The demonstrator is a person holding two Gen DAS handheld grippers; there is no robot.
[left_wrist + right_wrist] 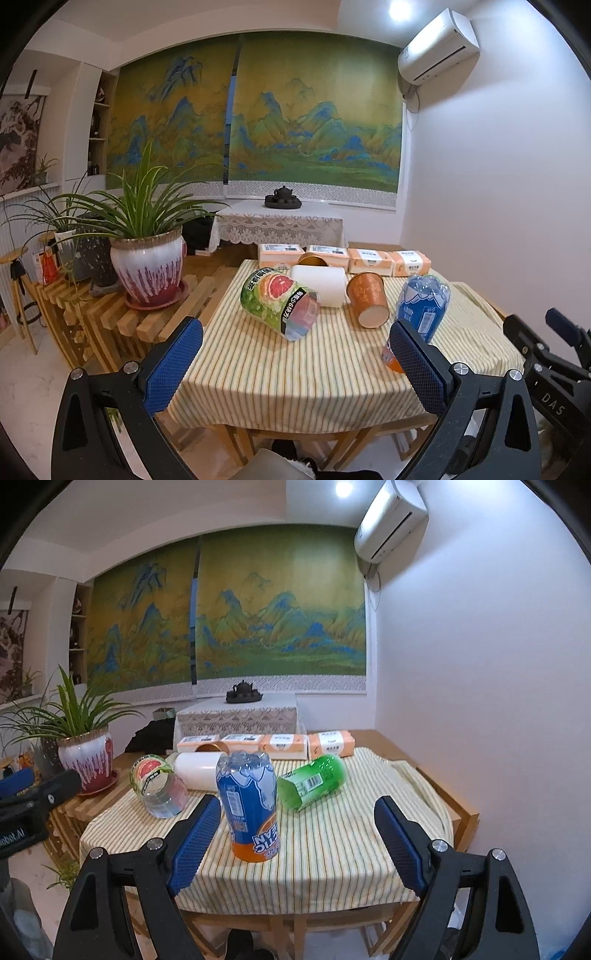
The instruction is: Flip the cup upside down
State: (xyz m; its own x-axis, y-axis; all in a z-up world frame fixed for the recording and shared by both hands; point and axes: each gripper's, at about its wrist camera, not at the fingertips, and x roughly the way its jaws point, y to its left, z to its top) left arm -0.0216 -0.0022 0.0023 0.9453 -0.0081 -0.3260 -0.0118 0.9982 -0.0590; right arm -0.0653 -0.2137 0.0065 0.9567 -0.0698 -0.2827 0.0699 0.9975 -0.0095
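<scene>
Covering most of both views, the table (295, 376) wears a striped yellow cloth and carries everything else. Behind it a potted plant (147, 273) in a white and red glazed pot sits on a slatted wooden stand to the left. Along the table's far edge lie 4 orange tissue packs (369, 258) in a row. A white roll (321, 288) lies on its side just in front of them, with a gold-rimmed cup (313, 259) on its side behind it. The blue and orange cup (249, 805) stands upside down near the front of the table, its print inverted and its mouth on the cloth. A grapefruit-print cup (279, 302) lies on its side left of centre, touching the white roll. A green cup (312, 782) lies on its side to the right of the blue one in the right wrist view. An orange paper cup (367, 299) lies tipped over with its base toward the camera. The left gripper (295, 365) is spread wide and holds nothing, short of the table edge. The right gripper (299, 834) is likewise spread wide and empty, its left finger just beside the blue and orange cup; whether they touch cannot be told.
</scene>
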